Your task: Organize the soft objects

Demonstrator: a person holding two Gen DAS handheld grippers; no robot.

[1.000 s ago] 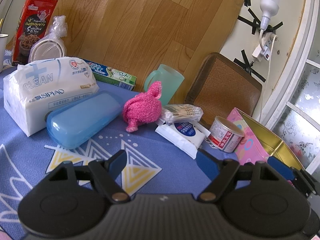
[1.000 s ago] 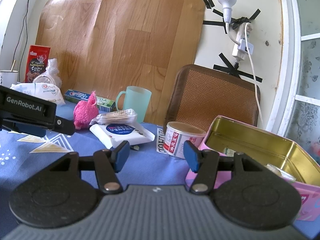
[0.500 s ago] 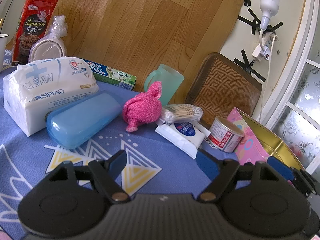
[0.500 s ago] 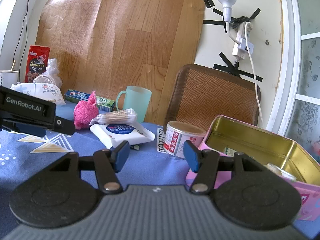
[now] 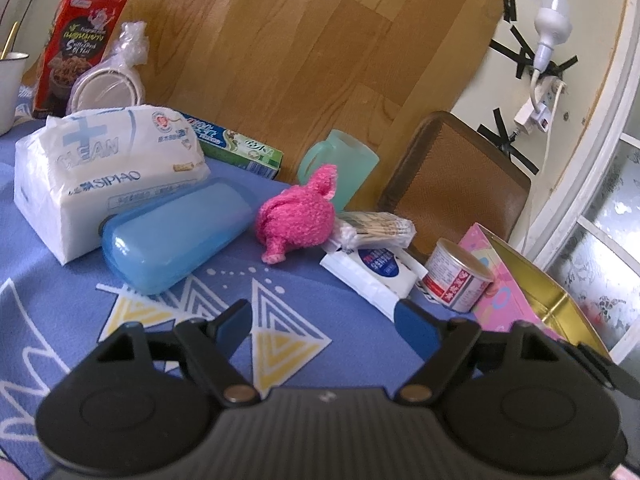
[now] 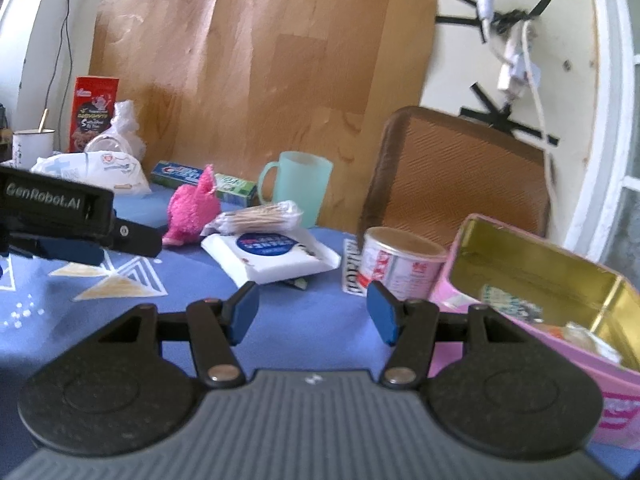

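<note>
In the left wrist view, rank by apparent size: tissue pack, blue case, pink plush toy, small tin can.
1. tissue pack
2. blue case, close to the pack; it lies nearer the camera, so unsure
3. pink plush toy
4. tin can

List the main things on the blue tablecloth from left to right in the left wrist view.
Tissue pack → blue case → pink plush toy → wet wipes packet → small can → pink tin box.
</note>
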